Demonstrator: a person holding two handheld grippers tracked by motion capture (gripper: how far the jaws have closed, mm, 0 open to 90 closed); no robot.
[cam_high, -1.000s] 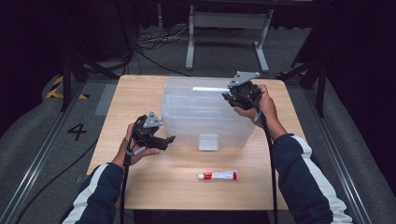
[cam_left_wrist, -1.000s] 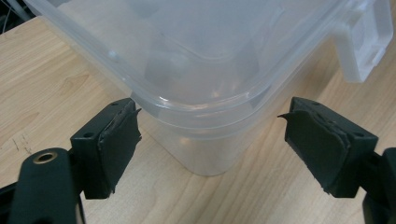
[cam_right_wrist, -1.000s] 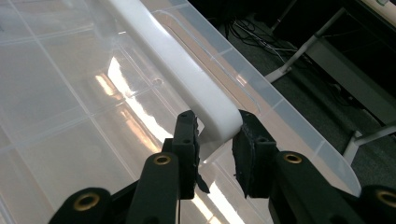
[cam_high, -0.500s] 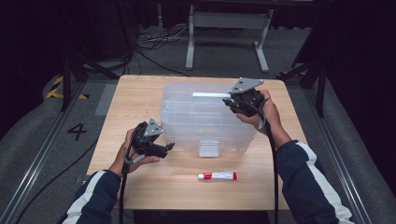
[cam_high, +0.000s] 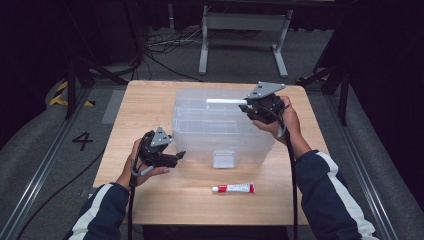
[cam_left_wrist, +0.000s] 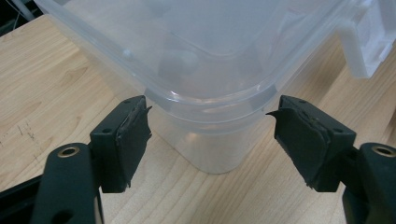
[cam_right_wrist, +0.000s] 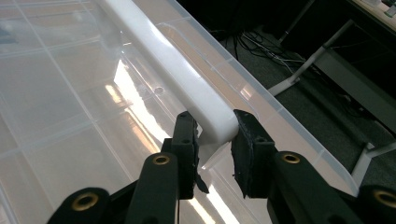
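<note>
A clear plastic bin (cam_high: 220, 135) with a clear lid stands in the middle of the wooden table (cam_high: 150, 100). A white handle (cam_high: 225, 101) runs along the lid's far side. My right gripper (cam_high: 248, 106) is shut on that handle's right end (cam_right_wrist: 159, 65), with the jaws (cam_right_wrist: 212, 128) on either side of it. My left gripper (cam_high: 177, 156) is open at the bin's near left corner (cam_left_wrist: 210, 56). Its jaws (cam_left_wrist: 210, 114) have just been closing, with the corner between them, and the pads stand clear of the plastic.
A red and white tube (cam_high: 234, 188) lies on the table in front of the bin. A white latch (cam_high: 223, 159) hangs on the bin's near wall. Dark floor, cables and a metal stand (cam_high: 240, 35) lie beyond the table.
The left gripper has shifted a little towards the table's front edge beside the bin's corner. The right gripper, the bin and the tube have stayed where they were.
</note>
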